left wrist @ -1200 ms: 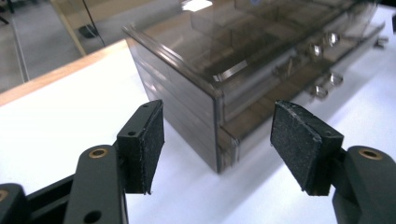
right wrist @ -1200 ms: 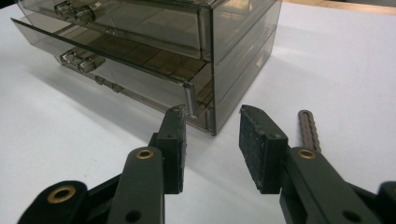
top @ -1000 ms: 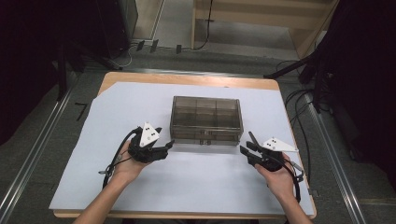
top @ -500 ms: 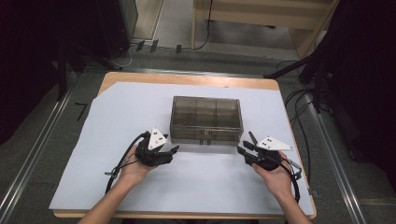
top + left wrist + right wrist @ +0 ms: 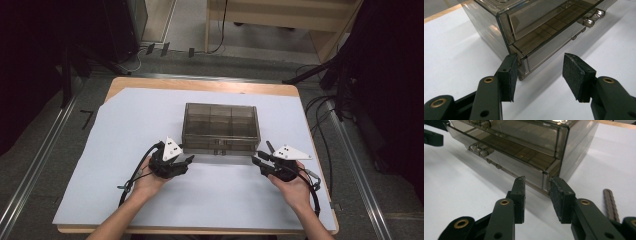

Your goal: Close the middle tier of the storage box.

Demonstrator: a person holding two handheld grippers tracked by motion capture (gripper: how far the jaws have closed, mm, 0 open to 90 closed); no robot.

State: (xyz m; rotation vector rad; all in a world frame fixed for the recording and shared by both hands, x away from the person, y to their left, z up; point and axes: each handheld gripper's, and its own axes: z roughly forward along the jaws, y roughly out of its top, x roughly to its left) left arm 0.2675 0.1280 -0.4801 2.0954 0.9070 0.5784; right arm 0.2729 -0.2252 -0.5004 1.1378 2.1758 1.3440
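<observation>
No text, label, brand or number can be read on the smoky clear box (image 5: 220,127) or the white sheet (image 5: 125,125); any fine print there may be too small to make out.

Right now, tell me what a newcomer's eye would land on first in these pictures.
First, the smoky clear drawer box at the middle of the white sheet covering the table. Then the two grippers at its front corners: the left gripper has just been closing its jaws around the near left corner without gripping it, and the right gripper straddles the right corner.
</observation>
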